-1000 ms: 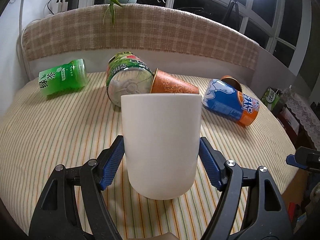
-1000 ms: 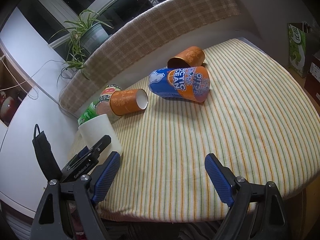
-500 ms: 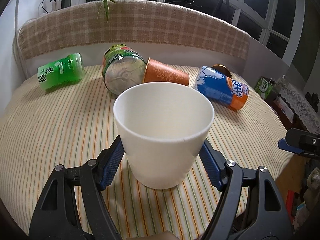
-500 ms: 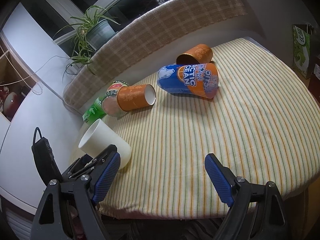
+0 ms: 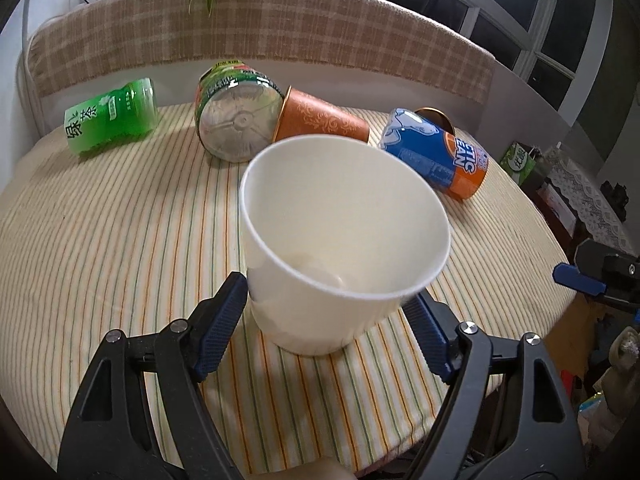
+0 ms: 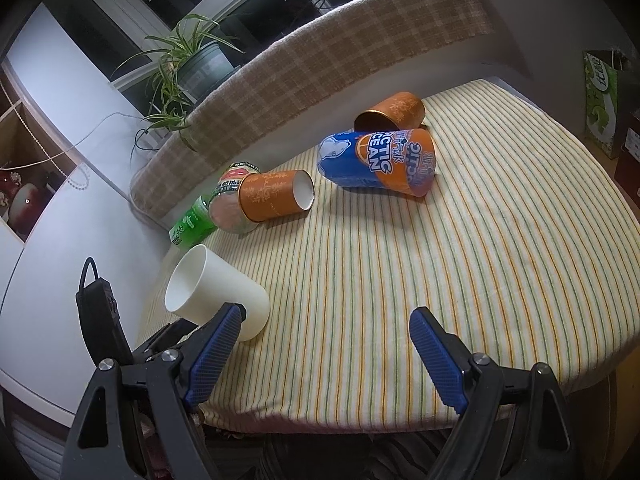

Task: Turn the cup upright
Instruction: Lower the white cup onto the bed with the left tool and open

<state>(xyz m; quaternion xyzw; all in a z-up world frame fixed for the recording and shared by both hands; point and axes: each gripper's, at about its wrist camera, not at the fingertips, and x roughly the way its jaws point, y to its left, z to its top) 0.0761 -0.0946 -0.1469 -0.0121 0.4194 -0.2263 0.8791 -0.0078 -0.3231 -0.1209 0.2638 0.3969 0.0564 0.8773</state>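
— Where's the plain white paper cup [image 5: 344, 236]?
— Clamped low on its sides by the left gripper [image 5: 326, 332], tilted, mouth toward the camera, over the striped-cloth counter [image 5: 120, 232].
— The right gripper [image 6: 324, 344]?
— Spread wide, holding nothing.

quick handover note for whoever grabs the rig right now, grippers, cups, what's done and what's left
Left gripper: shut on the white cup, which is tilted with its mouth toward the camera and its base near the striped tablecloth.
Right gripper: open and empty at the table's near edge.
Done: the white cup is grasped and partly turned.
Left: set it upright and release it. The two orange cups, the blue and orange cup and the green cup all lie on their sides.
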